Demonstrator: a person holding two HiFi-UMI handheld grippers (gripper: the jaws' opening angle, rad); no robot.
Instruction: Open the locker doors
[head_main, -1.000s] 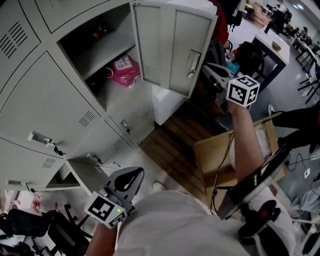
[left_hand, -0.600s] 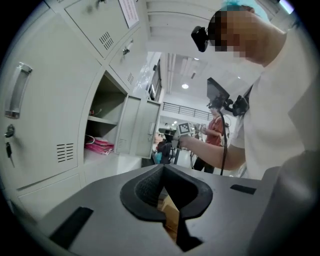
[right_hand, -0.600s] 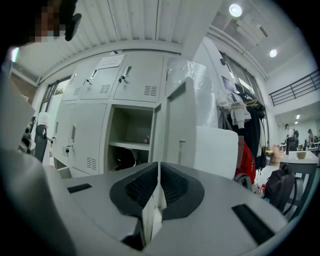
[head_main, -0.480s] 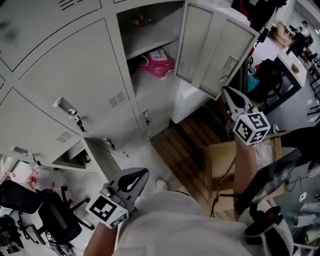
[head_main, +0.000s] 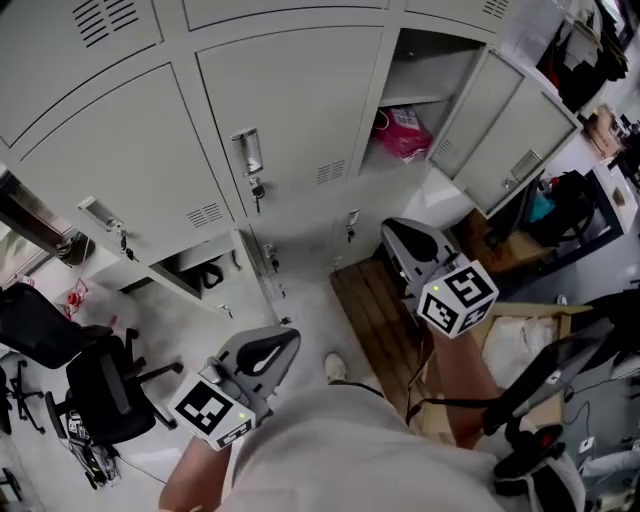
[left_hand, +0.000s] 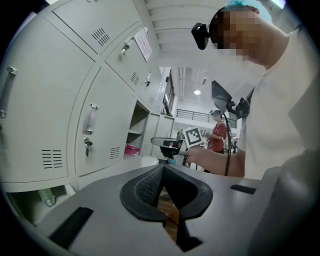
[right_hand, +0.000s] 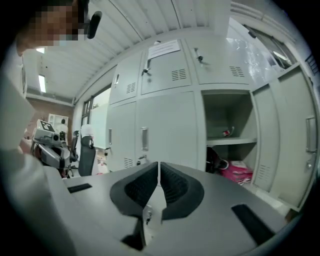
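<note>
Before the closed locker door (head_main: 290, 110), left claw (head_main: 280, 342) and right claw (head_main: 397, 236) hang clenched, empty; office chair (head_main: 90, 385) nearby.

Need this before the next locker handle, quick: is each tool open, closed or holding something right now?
Left tool: closed, holding nothing.
Right tool: closed, holding nothing.

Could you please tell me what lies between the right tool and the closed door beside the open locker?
Nothing: in the right gripper view, the stretch from the right tool to the closed grey metal locker door is bare air.
</note>
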